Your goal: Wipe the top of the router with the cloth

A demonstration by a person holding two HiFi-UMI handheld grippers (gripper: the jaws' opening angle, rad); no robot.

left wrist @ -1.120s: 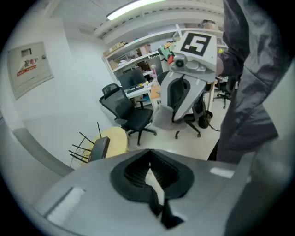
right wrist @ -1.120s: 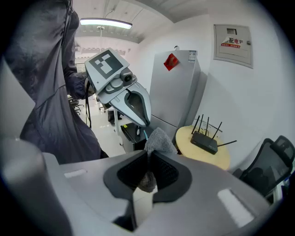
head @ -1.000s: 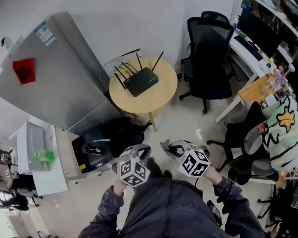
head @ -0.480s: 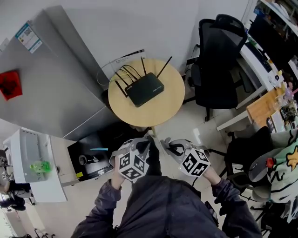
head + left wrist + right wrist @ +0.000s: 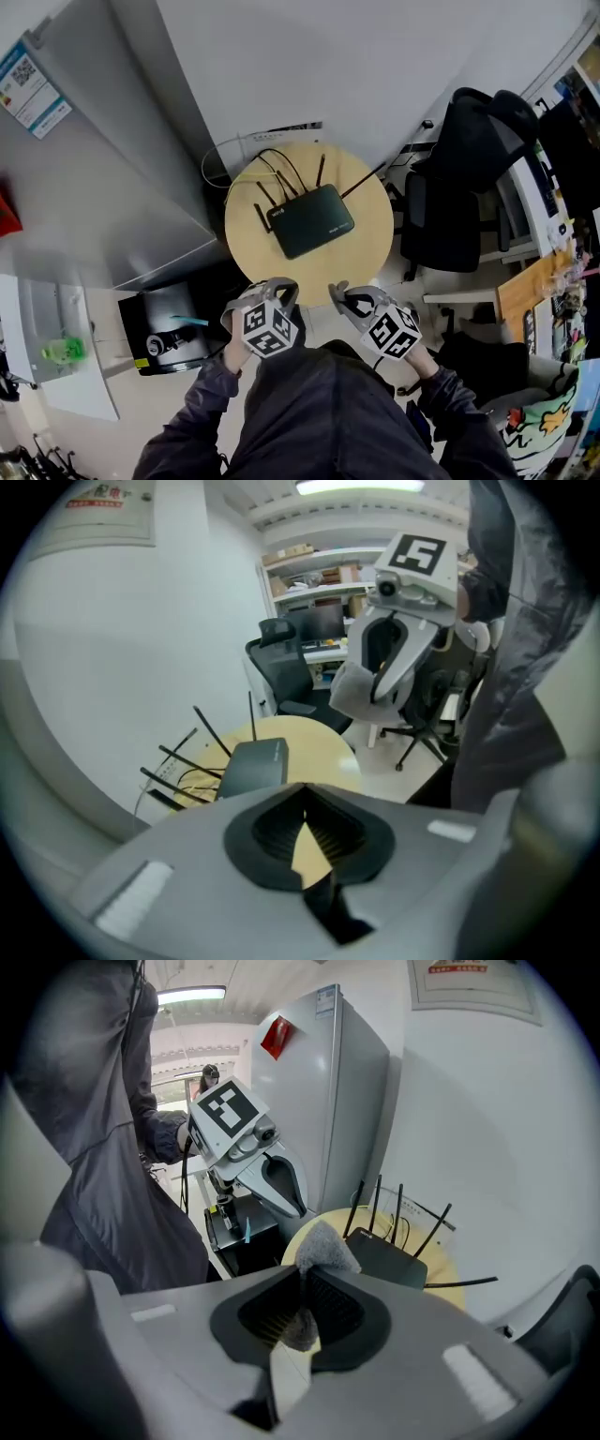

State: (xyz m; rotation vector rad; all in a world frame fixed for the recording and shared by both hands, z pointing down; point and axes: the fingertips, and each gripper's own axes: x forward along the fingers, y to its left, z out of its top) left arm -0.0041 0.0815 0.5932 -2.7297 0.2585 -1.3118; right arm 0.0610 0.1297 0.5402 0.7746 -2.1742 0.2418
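**Head view.** A round table (image 5: 367, 258) stands against the wall. The router (image 5: 311, 221) lies flat near its middle, with its antennas fanned toward the wall. A grey fridge (image 5: 103, 159) stands to the left and a black chair (image 5: 457, 202) to the right. The person stands at the near edge of the table, holding both tools up in front of the chest. The left gripper (image 5: 274, 287) and the right gripper (image 5: 339, 294) are side by side over the table's near rim, apart from each other and clear of the router.

**Left gripper view.** The jaws meet at their tips with nothing between them. Only the tabletop shows through the small gap below the tips. The router (image 5: 255, 764) lies beyond the jaws on the table, untouched. The right gripper (image 5: 392, 663) hangs in the air to the upper right, and the chair (image 5: 281, 667) stands behind the table.

**Right gripper view.** The jaws are closed on the cloth (image 5: 323, 1245), a grey fuzzy piece. A tuft stands up above the tips and a fold is pinched lower between the pads. The cloth is held in the air, short of the router (image 5: 386, 1256), which rests on the table just past it. The left gripper (image 5: 281, 1180) hangs in front of the fridge (image 5: 328, 1082).
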